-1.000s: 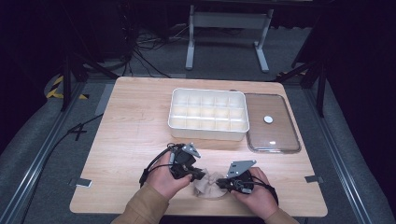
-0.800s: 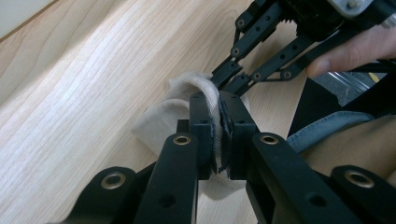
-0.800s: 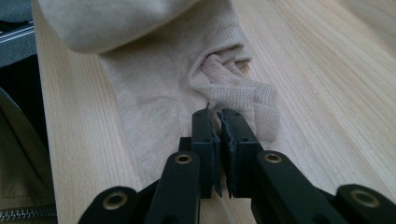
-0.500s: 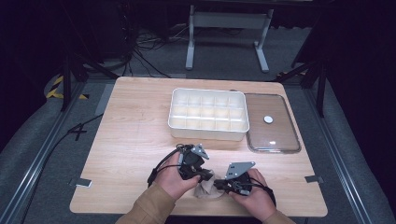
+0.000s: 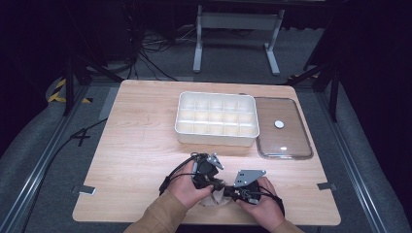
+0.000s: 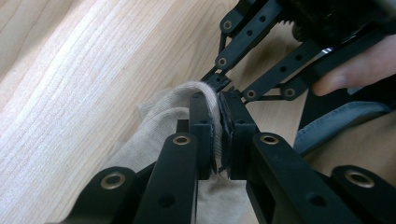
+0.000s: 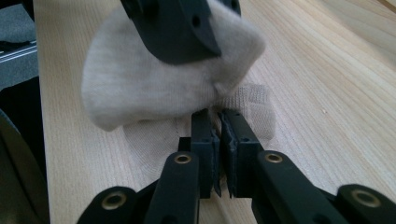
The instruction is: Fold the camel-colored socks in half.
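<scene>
Since the earlier frame, my left gripper [image 5: 214, 183] has slid rightward and a little nearer the desk's [image 5: 145, 126] front edge, closing in on my right gripper [image 5: 232, 192], which has kept its place.

Desk: the white compartment tray [image 5: 216, 119] sits at centre back, and the clear lid [image 5: 283, 128] lies flat just to its right. Both are well apart from my hands.

Sock [image 7: 154, 79]: beige, bunched on the desk near the front edge, between the two grippers.

Left gripper [image 6: 219, 112]: jaws nearly closed, pinching a fold of the sock's fabric, which drapes off to the left of the jaws.

Right gripper [image 7: 218, 123]: jaws nearly closed on the sock's ribbed edge, low on the desk; the bulk of the sock rises beyond the tips, under my left gripper.
</scene>
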Tool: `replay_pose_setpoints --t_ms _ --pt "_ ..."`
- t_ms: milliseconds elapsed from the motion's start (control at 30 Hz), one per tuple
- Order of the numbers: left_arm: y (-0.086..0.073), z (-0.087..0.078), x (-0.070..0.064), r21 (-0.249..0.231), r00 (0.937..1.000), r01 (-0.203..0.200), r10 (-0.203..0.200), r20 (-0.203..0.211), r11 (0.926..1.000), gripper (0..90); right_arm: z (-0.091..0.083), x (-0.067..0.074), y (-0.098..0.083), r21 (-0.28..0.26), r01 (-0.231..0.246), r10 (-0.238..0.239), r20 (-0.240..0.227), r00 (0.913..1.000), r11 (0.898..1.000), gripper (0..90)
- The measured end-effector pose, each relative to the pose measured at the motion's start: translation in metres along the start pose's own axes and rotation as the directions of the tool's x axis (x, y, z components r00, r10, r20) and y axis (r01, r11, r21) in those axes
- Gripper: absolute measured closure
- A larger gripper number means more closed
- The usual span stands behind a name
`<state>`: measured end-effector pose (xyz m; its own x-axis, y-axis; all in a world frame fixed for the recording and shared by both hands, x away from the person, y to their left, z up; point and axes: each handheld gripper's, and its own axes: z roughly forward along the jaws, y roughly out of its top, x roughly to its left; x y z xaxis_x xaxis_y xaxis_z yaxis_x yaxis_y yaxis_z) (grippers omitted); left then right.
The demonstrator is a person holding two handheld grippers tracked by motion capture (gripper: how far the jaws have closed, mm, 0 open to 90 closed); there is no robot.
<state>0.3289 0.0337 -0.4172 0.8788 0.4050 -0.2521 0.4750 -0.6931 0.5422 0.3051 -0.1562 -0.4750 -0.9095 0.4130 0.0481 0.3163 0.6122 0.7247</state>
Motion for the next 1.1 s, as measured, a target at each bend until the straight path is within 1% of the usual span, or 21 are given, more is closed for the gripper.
replay_pose_setpoints --t_ms 100,233,300,500,600,633,667,767,800,867,900,933,967,1000,1033,1067,1100 --pt "-0.001 0.004 0.002 -0.004 1.0000 0.000 0.000 0.003 1.0000 84.5 -0.002 0.000 0.001 0.002 0.005 -0.005 0.002 1.0000 1.000 79.6" --pt "-0.001 0.006 0.003 -0.009 1.0000 -0.007 0.007 -0.002 0.9999 84.4 -0.008 0.000 0.001 0.002 0.002 -0.002 0.013 0.9999 1.000 78.9" --pt "-0.001 0.006 0.002 -0.015 1.0000 -0.010 0.010 -0.003 0.9998 84.4 -0.010 -0.001 -0.001 -0.002 -0.006 0.006 0.013 0.9999 1.000 78.8" --pt "-0.002 0.010 0.002 -0.018 1.0000 -0.005 0.005 -0.005 0.9998 84.5 -0.018 -0.003 -0.001 -0.005 -0.002 0.002 0.040 0.9992 1.000 79.1" --pt "-0.002 0.010 0.003 -0.024 1.0000 -0.004 0.004 -0.009 0.9997 84.0 -0.024 -0.004 -0.001 -0.007 -0.009 0.009 0.050 0.9987 1.000 79.8" --pt "-0.002 0.011 0.002 -0.029 1.0000 0.001 -0.001 -0.010 0.9996 83.2 -0.026 -0.005 -0.001 -0.011 -0.011 0.012 0.054 0.9985 1.000 80.0" --pt "-0.002 0.011 0.002 -0.032 1.0000 -0.002 0.002 -0.010 0.9995 81.7 -0.028 -0.006 -0.001 -0.016 -0.014 0.015 0.059 0.9981 1.000 80.2" --pt "-0.002 0.013 0.002 -0.045 1.0000 -0.004 0.004 0.005 0.9990 75.0 -0.034 -0.009 -0.001 -0.028 -0.026 0.028 0.073 0.9969 0.999 80.3" --pt "-0.001 0.012 0.002 -0.055 0.9999 -0.007 0.007 0.009 0.9984 72.9 -0.036 -0.010 -0.002 -0.033 -0.029 0.031 0.075 0.9967 0.999 80.3" --pt "-0.001 0.009 0.001 -0.081 0.9998 -0.012 0.013 0.012 0.9966 65.9 -0.040 -0.012 -0.002 -0.040 -0.034 0.037 0.084 0.9958 0.999 80.2" --pt "-0.001 0.009 0.001 -0.081 0.9998 -0.012 0.013 0.012 0.9966 64.7 -0.040 -0.012 -0.002 -0.040 -0.034 0.037 0.084 0.9958 0.999 80.2" --pt "-0.001 0.005 0.000 -0.091 0.9997 -0.021 0.022 0.013 0.9956 64.7 -0.041 -0.013 -0.001 -0.044 -0.035 0.039 0.084 0.9957 0.998 80.2" --pt "-0.002 -0.001 -0.001 -0.118 0.9995 -0.025 0.027 0.018 0.9926 63.1 -0.044 -0.014 0.000 -0.052 -0.034 0.038 0.088 0.9954 0.998 80.2" --pt "-0.002 -0.001 -0.001 -0.118 0.9995 -0.025 0.027 0.018 0.9926 63.1 -0.044 -0.014 0.000 -0.052 -0.034 0.038 0.088 0.9954 0.998 80.2" --pt "-0.004 -0.006 -0.001 -0.127 0.9993 -0.035 0.037 0.012 0.9913 63.1 -0.045 -0.014 0.001 -0.054 -0.038 0.043 0.089 0.9951 0.998 80.2" --pt "-0.007 -0.017 -0.001 -0.151 0.9994 -0.034 0.035 0.005 0.9879 64.1 -0.047 -0.013 0.004 -0.063 -0.034 0.039 0.089 0.9953 0.997 80.2" --pt "-0.007 -0.017 -0.001 -0.151 0.9994 -0.034 0.035 0.005 0.9879 65.6 -0.047 -0.013 0.004 -0.063 -0.034 0.039 0.089 0.9953 0.997 80.2"
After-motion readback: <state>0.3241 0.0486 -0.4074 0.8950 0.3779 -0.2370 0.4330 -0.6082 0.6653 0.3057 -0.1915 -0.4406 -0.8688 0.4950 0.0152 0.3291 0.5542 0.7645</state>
